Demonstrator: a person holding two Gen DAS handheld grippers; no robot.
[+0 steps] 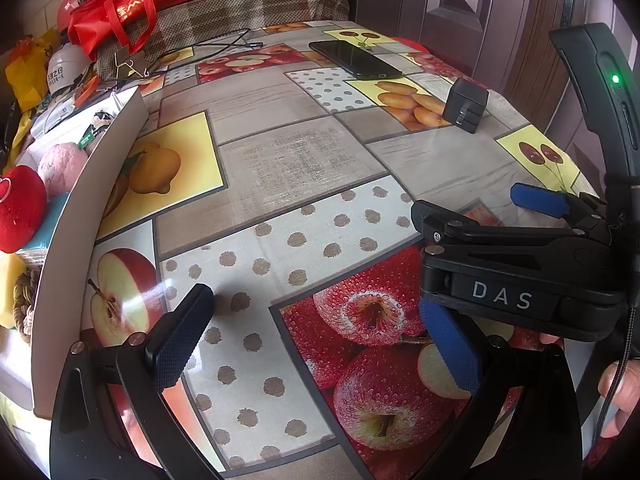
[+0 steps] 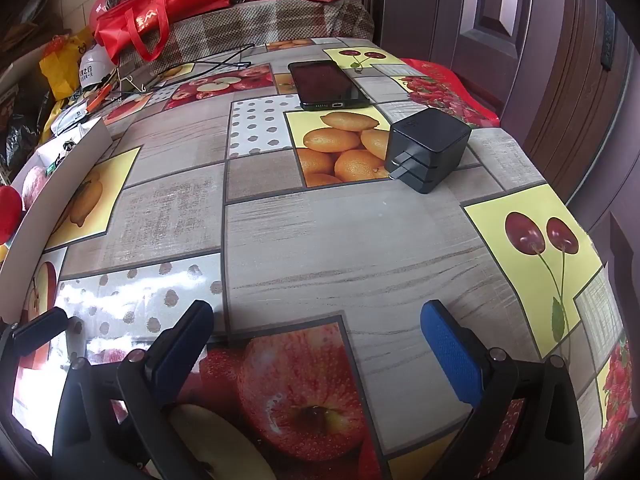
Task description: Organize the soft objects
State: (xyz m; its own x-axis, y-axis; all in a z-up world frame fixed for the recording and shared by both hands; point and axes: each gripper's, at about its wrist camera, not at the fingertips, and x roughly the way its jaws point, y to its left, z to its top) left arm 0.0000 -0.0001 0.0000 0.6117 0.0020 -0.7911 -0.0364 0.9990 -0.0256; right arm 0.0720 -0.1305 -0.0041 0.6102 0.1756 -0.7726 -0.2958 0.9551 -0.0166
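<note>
A white box (image 1: pixel 80 208) stands at the table's left edge and holds soft toys: a red plush (image 1: pixel 18 208), a pink plush (image 1: pixel 60 166), a rope knot (image 1: pixel 24 300) and a yellow piece. The box (image 2: pixel 60 168) and the red plush (image 2: pixel 8 212) also show at the left of the right wrist view. My left gripper (image 1: pixel 316 340) is open and empty above the fruit-print tablecloth, right of the box. My right gripper (image 2: pixel 316 344) is open and empty over the table's middle; it also shows in the left wrist view (image 1: pixel 500 240) at the right.
A black phone (image 2: pixel 326 84) and a black charger cube (image 2: pixel 428 152) lie on the far right of the table. A cable (image 1: pixel 208 46), red bags (image 1: pixel 132 0), a white helmet (image 1: pixel 64 68) and clutter crowd the far left. A dark door (image 2: pixel 520 40) stands behind.
</note>
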